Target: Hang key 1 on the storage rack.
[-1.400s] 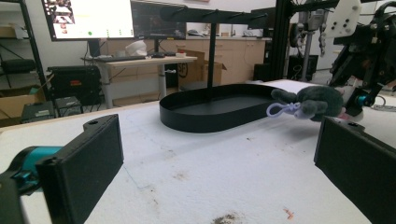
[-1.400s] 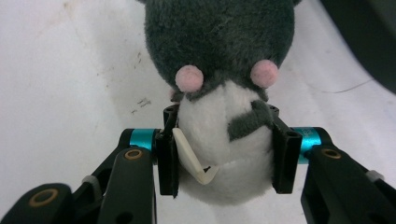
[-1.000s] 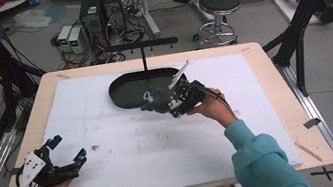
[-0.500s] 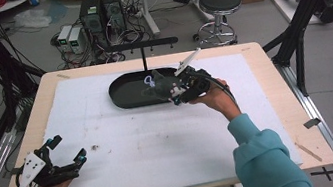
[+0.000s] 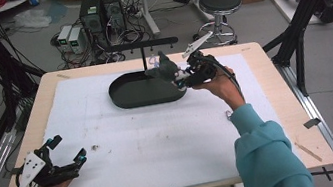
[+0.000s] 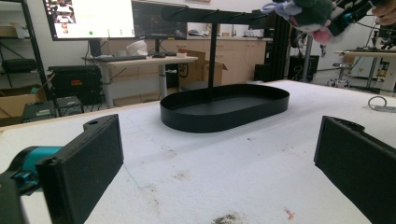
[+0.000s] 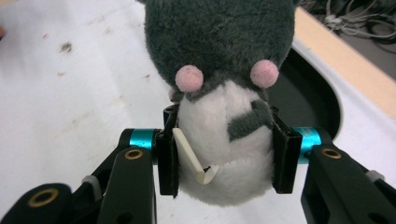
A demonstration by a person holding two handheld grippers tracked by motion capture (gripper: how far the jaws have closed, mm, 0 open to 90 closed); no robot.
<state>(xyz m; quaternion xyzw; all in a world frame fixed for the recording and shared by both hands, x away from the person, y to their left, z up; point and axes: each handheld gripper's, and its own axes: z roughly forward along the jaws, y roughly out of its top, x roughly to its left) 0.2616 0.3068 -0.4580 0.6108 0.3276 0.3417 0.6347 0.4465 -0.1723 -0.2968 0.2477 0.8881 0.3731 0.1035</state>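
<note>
- White padding is laid over the wooden table; small dark specks are seen on it near the left gripper.
- The left gripper is held low at the near left corner of the table, resting on or just above the padding; which of the two cannot be told. Its jaws are spread wide apart with nothing between them, as is confirmed in the left gripper view.
- A black oval tray is set on the padding at the far middle of the table. A thin black post rises from it and carries a horizontal black bar at the top.
- A plush toy, grey with a white belly and pink cheeks, is held in the air above the right end of the tray, close to the right end of the bar. In the left gripper view it is seen high up beside the bar's end.
- The right gripper is clamped on the toy: in the right gripper view the white belly is squeezed between the two jaw pads.
- A small metal ring lies on the padding to the right of the tray.
</note>
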